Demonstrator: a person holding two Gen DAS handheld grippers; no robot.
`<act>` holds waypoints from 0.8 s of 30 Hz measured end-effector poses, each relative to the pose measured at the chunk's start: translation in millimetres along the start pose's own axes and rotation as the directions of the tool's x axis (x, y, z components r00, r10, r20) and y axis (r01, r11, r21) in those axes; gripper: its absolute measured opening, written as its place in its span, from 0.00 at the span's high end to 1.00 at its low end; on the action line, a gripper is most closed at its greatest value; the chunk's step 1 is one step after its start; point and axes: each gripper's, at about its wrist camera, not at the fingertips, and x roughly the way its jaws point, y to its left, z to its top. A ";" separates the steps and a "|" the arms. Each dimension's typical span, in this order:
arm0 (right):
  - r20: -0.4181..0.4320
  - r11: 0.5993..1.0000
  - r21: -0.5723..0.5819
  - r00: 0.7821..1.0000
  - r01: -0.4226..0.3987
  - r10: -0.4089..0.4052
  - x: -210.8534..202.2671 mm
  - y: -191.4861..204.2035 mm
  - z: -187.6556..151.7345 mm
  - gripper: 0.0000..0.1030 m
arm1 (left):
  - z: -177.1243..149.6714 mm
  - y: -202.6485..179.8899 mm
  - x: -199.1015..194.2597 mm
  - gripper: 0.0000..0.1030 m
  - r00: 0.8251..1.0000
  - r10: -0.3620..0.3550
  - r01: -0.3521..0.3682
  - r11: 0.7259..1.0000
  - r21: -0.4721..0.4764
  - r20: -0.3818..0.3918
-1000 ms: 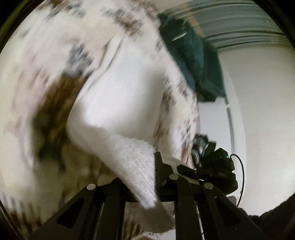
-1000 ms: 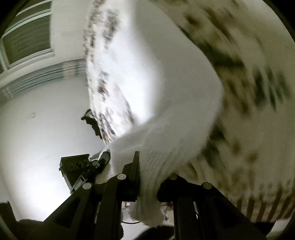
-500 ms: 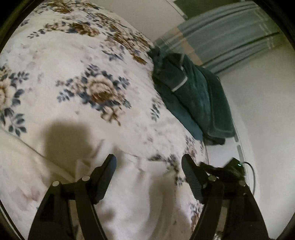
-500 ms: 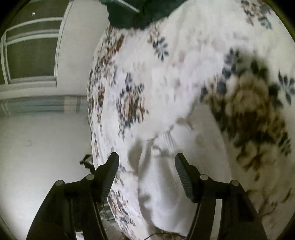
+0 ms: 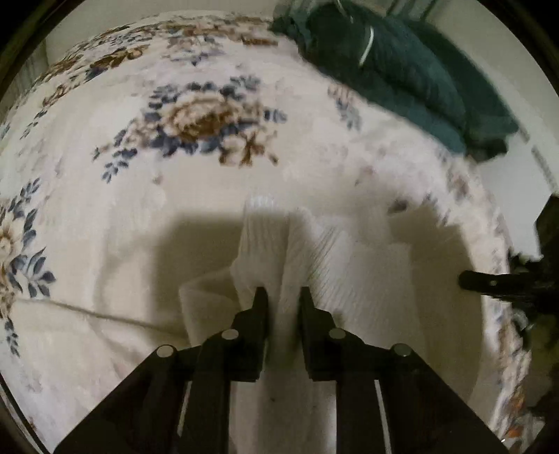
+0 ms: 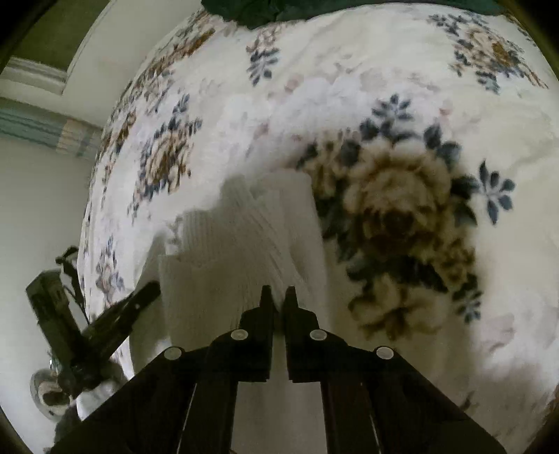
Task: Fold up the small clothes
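I am pinching the white ribbed cloth (image 6: 241, 241) with my right gripper (image 6: 277, 297). The cloth is lying on the flowery blanket (image 6: 401, 216). My left gripper (image 6: 122, 310) is poking in beside the cloth.

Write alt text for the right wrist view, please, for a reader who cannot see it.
The right gripper is shut on a fold of a white ribbed garment that lies on a floral bedspread. The left gripper enters from the left at the garment's edge, and a dark green cloth lies at the far end of the bed.
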 end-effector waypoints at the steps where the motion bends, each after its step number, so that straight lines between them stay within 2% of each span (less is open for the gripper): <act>1: 0.034 1.000 0.003 0.999 0.007 -0.007 -6.3 1.2 3.9 0.95 | -0.4 5.4 -10.8 0.88 0.999 -0.025 0.026 0.999 -0.024 0.025; 5: 0.103 1.000 0.023 0.995 -0.018 0.016 -27.8 0.8 16.0 0.96 | -3.1 35.1 -43.1 0.89 0.994 -0.059 0.070 0.990 -0.121 0.091; 8: 0.104 0.999 0.028 0.994 0.020 -0.022 -15.1 7.1 39.2 0.96 | 7.4 59.2 -24.3 0.89 0.996 -0.056 0.066 0.981 -0.184 0.063; 11: 0.057 0.993 -0.025 0.992 0.118 -0.116 17.9 18.7 61.4 0.96 | 14.8 77.1 4.1 0.87 0.997 -0.073 0.073 0.966 -0.249 0.009; 13: -0.022 0.990 -0.024 0.990 0.136 -0.136 36.5 16.5 69.0 0.96 | 14.0 84.4 10.3 0.84 0.990 -0.140 0.127 0.942 -0.311 -0.020; 14: -0.055 0.993 -0.003 0.992 0.116 -0.116 37.8 12.4 67.8 0.94 | 10.3 86.0 5.2 0.76 0.986 -0.164 0.149 0.932 -0.330 -0.016; 15: -0.069 0.995 0.016 0.993 0.097 -0.095 33.0 9.0 63.5 0.86 | 5.1 86.5 -2.4 0.71 0.984 -0.179 0.167 0.929 -0.330 -0.005; 17: -0.075 0.998 0.051 0.997 0.030 -0.026 15.9 -0.2 46.7 0.65 | -12.5 89.3 -22.5 0.44 0.967 -0.251 0.252 0.905 -0.342 0.045; 18: -0.071 0.996 0.080 0.997 -0.029 0.035 1.5 -8.9 29.4 0.54 | -21.4 91.2 -31.0 0.40 0.961 -0.268 0.273 0.895 -0.352 0.065; 19: -0.069 0.993 0.102 0.995 -0.065 0.072 -8.1 -16.3 13.6 0.53 | -35.8 91.0 -40.5 0.38 0.954 -0.288 0.299 0.882 -0.365 0.086; 21: -0.089 0.981 0.158 0.988 -0.111 0.126 -17.0 -32.5 -15.9 0.53 | -60.4 87.2 -45.7 0.38 0.938 -0.338 0.342 0.854 -0.391 0.081; 24: -0.153 0.946 0.269 0.961 -0.182 0.228 -1.6 -54.8 -54.6 0.53 | -91.3 74.6 -41.3 0.39 0.929 -0.364 0.356 0.843 -0.403 0.060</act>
